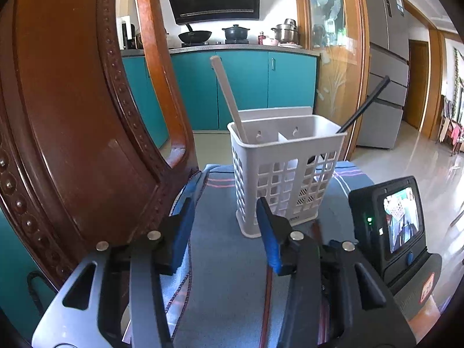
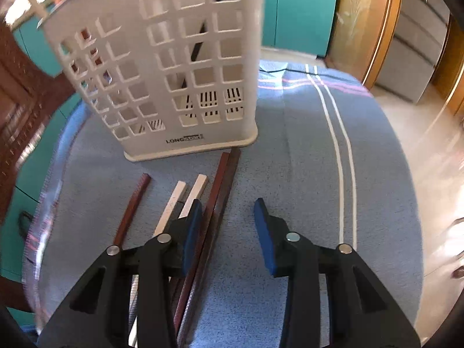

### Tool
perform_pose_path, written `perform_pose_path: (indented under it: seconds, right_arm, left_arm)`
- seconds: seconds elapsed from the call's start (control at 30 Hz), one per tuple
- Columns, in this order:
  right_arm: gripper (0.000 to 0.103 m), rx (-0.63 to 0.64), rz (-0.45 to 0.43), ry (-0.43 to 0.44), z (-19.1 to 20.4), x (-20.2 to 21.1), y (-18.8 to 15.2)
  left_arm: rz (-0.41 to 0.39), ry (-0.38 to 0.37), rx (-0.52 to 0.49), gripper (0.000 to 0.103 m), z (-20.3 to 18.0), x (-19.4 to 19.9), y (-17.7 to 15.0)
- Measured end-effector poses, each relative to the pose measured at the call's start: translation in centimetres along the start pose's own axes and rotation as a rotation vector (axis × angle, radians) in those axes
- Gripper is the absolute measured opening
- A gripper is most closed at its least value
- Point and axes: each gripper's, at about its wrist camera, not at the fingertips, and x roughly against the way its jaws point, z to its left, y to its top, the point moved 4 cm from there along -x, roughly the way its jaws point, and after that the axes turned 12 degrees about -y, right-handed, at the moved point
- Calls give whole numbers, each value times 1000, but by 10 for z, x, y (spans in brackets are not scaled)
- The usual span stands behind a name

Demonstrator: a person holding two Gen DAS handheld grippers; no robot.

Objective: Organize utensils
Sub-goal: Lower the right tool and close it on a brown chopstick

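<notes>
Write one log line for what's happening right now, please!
left gripper: open, empty | right gripper: open, above chopsticks | holder: two chopsticks inside

Right gripper (image 2: 227, 217), jaws apart, hovers over chopsticks (image 2: 220, 191) near the caddy (image 2: 162, 66).

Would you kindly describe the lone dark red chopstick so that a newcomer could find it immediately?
Start at the white basket standing on the blue cloth; several chopsticks lie in front of it. The one you want is the dark red chopstick farthest left, lying alone beside the white pair, apart from the dark red pair.
</notes>
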Motion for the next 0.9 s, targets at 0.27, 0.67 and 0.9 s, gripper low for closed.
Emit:
perform_pose_path:
  seconds: [0.27,0.67,0.9]
  right_arm:
    - [13,-68,85,35,-29,1,-6]
    - [13,-182,63,180,-73,17,-4]
    - [13,-166,45,196,-69,25,-7]
  left_arm:
    - [15,15,-14,45,-3,-4,-1]
    - [-35,55,-65,46,-15,3,-1]
    - [-52,63,-115,48,-25,8,-4]
